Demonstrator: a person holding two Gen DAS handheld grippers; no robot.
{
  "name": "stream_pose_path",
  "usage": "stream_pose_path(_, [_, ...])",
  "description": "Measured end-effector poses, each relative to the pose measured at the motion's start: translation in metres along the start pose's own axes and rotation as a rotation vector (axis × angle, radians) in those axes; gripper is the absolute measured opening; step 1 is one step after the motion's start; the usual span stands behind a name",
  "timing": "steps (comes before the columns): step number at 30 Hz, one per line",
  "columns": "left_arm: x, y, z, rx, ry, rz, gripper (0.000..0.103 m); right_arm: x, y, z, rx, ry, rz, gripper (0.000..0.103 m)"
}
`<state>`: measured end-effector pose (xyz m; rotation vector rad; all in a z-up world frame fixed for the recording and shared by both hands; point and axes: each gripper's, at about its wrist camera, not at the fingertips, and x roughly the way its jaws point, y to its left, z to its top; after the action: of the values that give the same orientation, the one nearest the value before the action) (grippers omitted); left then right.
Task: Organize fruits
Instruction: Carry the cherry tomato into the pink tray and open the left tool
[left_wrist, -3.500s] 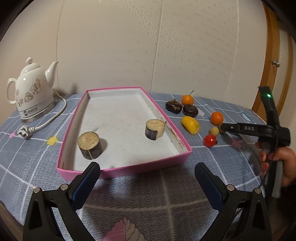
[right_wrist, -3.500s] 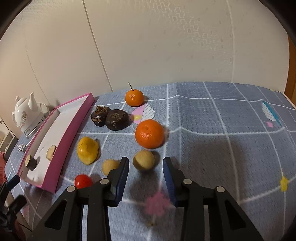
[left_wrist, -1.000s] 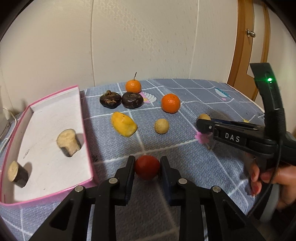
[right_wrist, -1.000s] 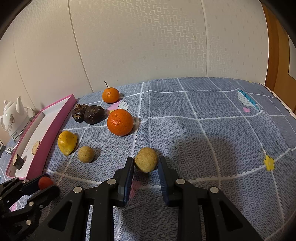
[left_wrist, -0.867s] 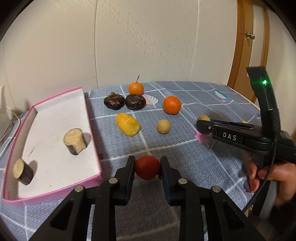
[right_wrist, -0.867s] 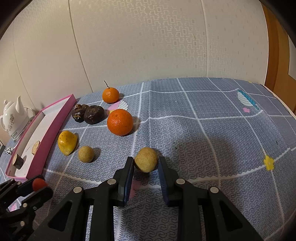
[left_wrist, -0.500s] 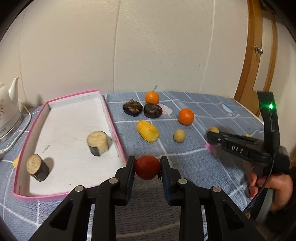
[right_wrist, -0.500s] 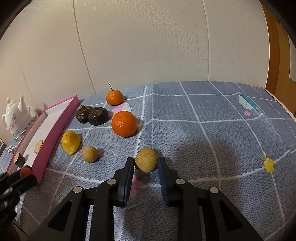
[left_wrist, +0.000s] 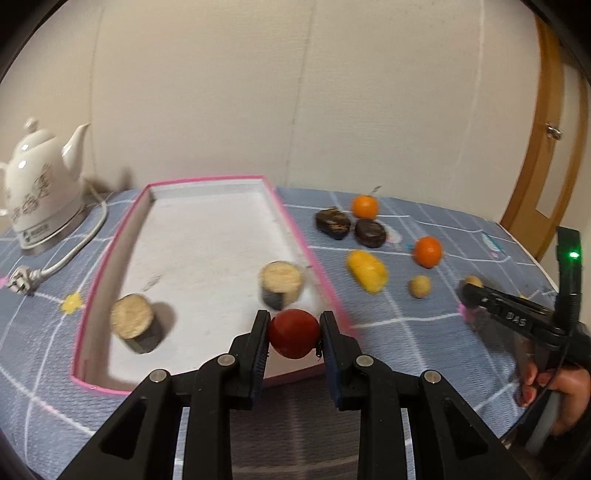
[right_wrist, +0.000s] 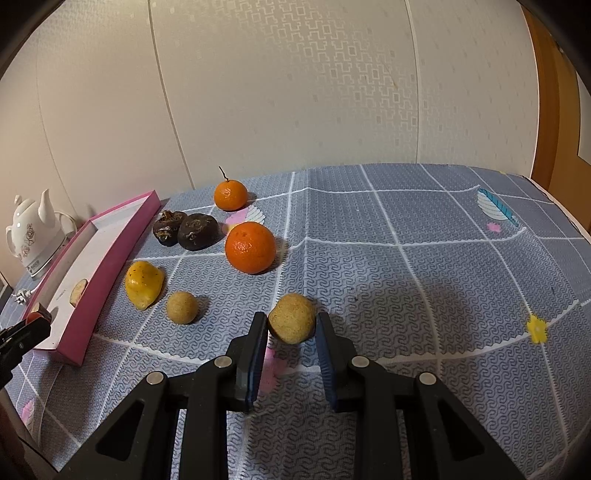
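Note:
My left gripper (left_wrist: 294, 334) is shut on a red tomato (left_wrist: 293, 333) and holds it above the near right corner of the pink-rimmed tray (left_wrist: 295, 236). Two cut brown stubs (left_wrist: 282, 283) (left_wrist: 135, 326) stand in the tray. My right gripper (right_wrist: 291, 325) is shut on a tan round fruit (right_wrist: 291, 317), held just above the cloth; it also shows in the left wrist view (left_wrist: 466, 291). On the cloth lie a large orange (right_wrist: 250, 246), a small stemmed orange (right_wrist: 231, 194), two dark fruits (right_wrist: 197, 231), a yellow fruit (right_wrist: 143, 283) and a tan ball (right_wrist: 181, 307).
A white teapot (left_wrist: 35, 192) with its cord and plug (left_wrist: 22, 284) stands left of the tray. The table has a blue-grey patterned cloth (right_wrist: 424, 277). A wall runs behind and a wooden door frame (left_wrist: 546, 147) is at the right.
My left gripper has carried the tomato left, from over the cloth to over the tray's near right corner. My right gripper has stayed put with the tan fruit.

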<state>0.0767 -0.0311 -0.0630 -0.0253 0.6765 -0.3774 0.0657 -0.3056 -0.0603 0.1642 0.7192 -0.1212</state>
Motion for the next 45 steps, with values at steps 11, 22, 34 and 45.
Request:
stream_pose_path(11, [-0.003, 0.053, -0.01, -0.068, 0.031, 0.096, 0.028, 0.0, 0.0, 0.0, 0.002, 0.0, -0.003, 0.027])
stream_pose_path(22, [-0.008, 0.067, -0.014, -0.044, 0.019, 0.184, 0.03, 0.0, -0.001, -0.001, 0.001, -0.001, -0.003, 0.027])
stream_pose_path(34, [-0.017, 0.074, -0.018, -0.054, -0.031, 0.264, 0.051, -0.001, -0.002, -0.001, 0.006, -0.006, -0.002, 0.027])
stream_pose_path(45, [-0.031, 0.062, -0.018, -0.064, -0.088, 0.246, 0.091, -0.014, 0.008, -0.001, -0.039, -0.07, -0.001, 0.026])
